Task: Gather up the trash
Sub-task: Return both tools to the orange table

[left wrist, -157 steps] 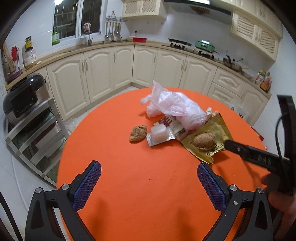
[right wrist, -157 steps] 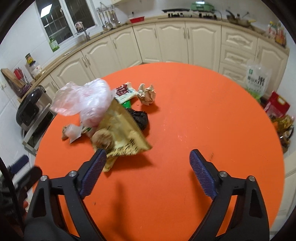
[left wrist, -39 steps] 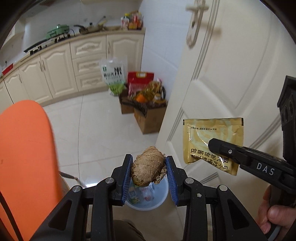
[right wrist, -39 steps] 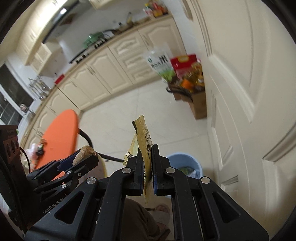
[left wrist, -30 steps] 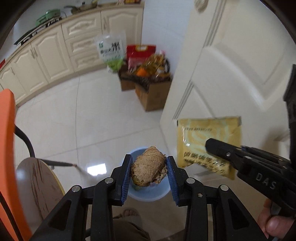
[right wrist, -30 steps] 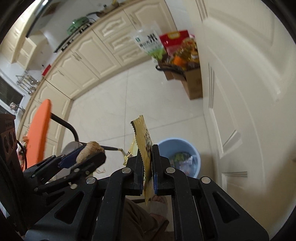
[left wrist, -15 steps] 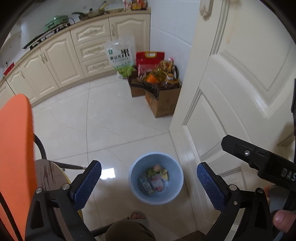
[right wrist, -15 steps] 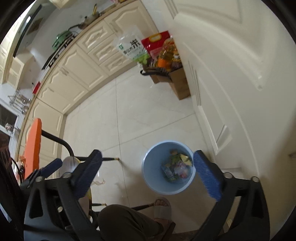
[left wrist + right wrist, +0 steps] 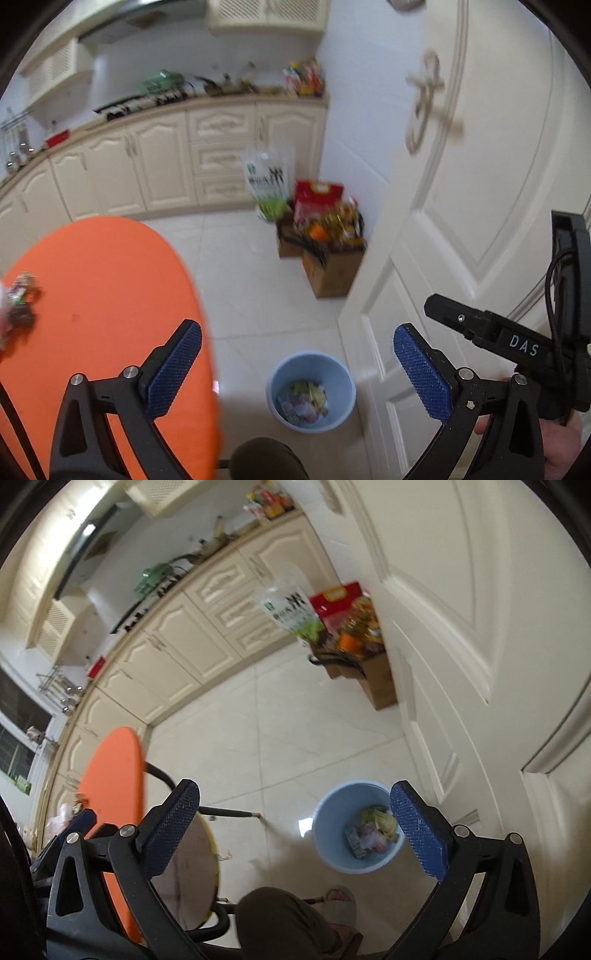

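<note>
The left gripper [image 9: 297, 373] was spread wide with nothing between its blue pads [image 9: 173, 373]. The right gripper [image 9: 295, 830] was spread wide too, and held nothing. In the left view the right gripper's black finger [image 9: 476, 328] poked in from the right side.

Just below both grippers stood a blue bin [image 9: 311, 392] on the white tiled floor [image 9: 251, 273]. Trash [image 9: 303, 400] lay at the bottom of the bin: small wrappers, some yellow and some pale. In the right view the bin [image 9: 332, 812] sat between the two blue pads, and the trash [image 9: 371, 830] showed inside it. The bin stood just beside a white door [image 9: 461, 192].

The person's knee [image 9: 280, 919] and a foot in a sandal [image 9: 340, 901] showed at the bottom, near the bin. A round wooden stool [image 9: 188, 875] stood to the left of the knee.

An orange table [image 9: 99, 295] was on the left. More trash [image 9: 20, 302] lay near its left edge, blurred and hard to make out.

Farther off, a brown box [image 9: 328, 266] full of packets stood by the door. A clear bag with green print [image 9: 267, 181] and a red bag [image 9: 317, 195] stood behind it. At the back ran cream cabinets [image 9: 166, 162] with a counter on top, and a green pot [image 9: 162, 79] sat on the counter.
</note>
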Tool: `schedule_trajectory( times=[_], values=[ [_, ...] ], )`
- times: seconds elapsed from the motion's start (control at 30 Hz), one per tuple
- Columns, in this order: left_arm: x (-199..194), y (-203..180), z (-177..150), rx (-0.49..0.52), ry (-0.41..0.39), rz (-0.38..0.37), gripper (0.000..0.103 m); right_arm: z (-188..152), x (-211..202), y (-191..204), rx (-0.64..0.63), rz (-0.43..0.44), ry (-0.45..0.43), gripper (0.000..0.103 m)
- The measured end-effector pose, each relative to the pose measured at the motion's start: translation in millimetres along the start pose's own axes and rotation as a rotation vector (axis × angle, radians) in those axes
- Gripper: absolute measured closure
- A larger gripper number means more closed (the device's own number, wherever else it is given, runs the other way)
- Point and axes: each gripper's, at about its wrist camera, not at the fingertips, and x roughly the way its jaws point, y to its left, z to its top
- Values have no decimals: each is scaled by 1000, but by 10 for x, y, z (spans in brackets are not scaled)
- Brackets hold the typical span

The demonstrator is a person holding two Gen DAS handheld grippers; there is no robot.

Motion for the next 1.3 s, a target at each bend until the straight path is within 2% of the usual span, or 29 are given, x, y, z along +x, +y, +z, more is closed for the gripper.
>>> schedule_trajectory(
  times=[0.17,0.33,0.5,0.7,0.83,1.03,1.3],
  values=[
    [-652,359,-257,-40,-110,68,1,-51,-226,633,-103,62,-39,0],
    [-1262,701,-582,-95,-216,192,1,-200,-449,1395,-225,135,-75,0],
    [-1825,1088,-951,-189,-283,285,1,-420,-687,2077,-347,180,-128,0],
    [-2506,1238,-1425,-248,-344,388,1,-764,-1000,2872,-481,225,-199,0],
    [-2787,1224,-1713,-289,-381,451,1,-1023,-1162,3330,-569,245,-231,0],
    [-2911,1010,-2000,-345,-408,524,1,-1387,-1266,3848,-683,282,-243,0],
    [-3087,922,-2239,-409,-400,579,1,-1699,-1163,4150,-758,335,-196,0]
  ],
)
